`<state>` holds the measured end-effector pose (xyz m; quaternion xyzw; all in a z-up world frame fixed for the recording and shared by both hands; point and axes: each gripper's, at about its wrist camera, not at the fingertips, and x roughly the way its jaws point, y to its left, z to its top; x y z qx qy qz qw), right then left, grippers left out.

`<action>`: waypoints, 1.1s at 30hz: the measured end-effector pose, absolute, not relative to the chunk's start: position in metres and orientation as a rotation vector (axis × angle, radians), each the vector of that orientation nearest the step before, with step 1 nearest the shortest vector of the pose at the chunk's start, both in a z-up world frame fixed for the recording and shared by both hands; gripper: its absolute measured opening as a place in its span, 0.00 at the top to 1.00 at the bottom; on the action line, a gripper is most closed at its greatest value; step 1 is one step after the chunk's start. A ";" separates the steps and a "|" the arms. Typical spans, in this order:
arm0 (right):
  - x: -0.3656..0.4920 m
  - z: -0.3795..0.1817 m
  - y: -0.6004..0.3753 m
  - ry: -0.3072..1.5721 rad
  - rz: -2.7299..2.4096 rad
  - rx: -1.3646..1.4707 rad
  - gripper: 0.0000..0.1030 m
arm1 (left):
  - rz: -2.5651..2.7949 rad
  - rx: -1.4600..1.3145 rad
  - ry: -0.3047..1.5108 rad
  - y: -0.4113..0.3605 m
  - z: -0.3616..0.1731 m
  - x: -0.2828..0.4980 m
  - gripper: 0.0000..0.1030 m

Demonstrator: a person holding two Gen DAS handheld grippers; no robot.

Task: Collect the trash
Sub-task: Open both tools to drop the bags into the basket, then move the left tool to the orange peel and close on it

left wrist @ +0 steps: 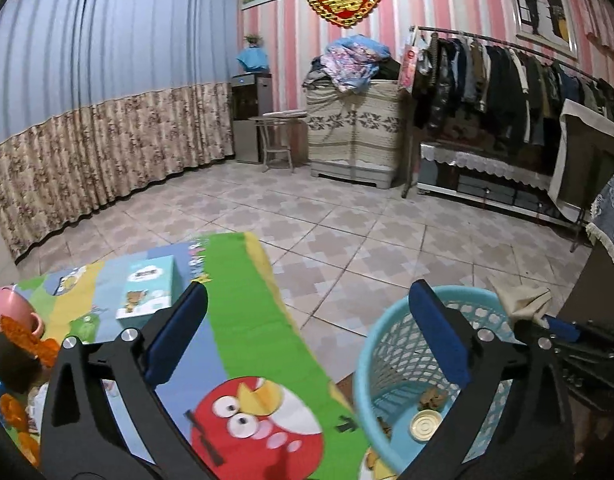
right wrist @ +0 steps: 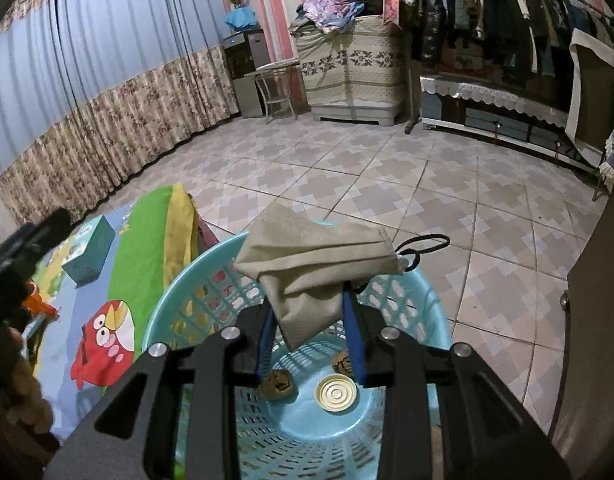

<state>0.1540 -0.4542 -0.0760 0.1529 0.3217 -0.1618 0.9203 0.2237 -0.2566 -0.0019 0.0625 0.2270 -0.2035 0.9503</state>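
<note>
A beige face mask (right wrist: 307, 264) with black ear loops sticks up between the blue pads of my right gripper (right wrist: 309, 304), which is shut on it directly above the light blue mesh basket (right wrist: 175, 280). On the basket's bottom lie a round metal lid (right wrist: 334, 392) and brown crumpled scraps (right wrist: 277, 385). In the left wrist view my left gripper (left wrist: 309, 292) stands wide open with nothing between its fingers. It straddles the table's right edge and the basket (left wrist: 371, 344). The mask (left wrist: 523, 300) shows beyond the basket's far rim.
The table carries a cartoon-bird mat (left wrist: 247, 320) with a teal tissue box (left wrist: 149, 292), a pink cup (left wrist: 11, 304) and orange items (left wrist: 23, 332) at its left. A dark cabinet side (right wrist: 587, 340) stands right of the basket. Tiled floor (left wrist: 347, 220) stretches toward a clothes rack (left wrist: 507, 76).
</note>
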 end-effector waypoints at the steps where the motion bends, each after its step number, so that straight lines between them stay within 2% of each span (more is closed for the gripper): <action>1: 0.156 -0.079 -0.452 0.668 -0.326 0.316 0.57 | -0.405 0.125 0.465 -0.252 -0.002 0.224 0.05; 4: 0.162 -0.085 -0.447 0.685 -0.324 0.320 0.35 | -0.396 0.129 0.468 -0.244 -0.004 0.223 0.05; 11: 0.164 -0.082 -0.445 0.689 -0.350 0.313 0.16 | -0.380 0.128 0.466 -0.227 -0.003 0.219 0.05; 24: 0.161 -0.054 -0.417 0.625 -0.334 0.257 0.08 | -0.304 0.097 0.444 -0.165 0.008 0.198 0.05; 33: 0.164 -0.040 -0.368 0.593 -0.290 0.158 0.05 | -0.208 0.050 0.455 -0.084 0.010 0.188 0.05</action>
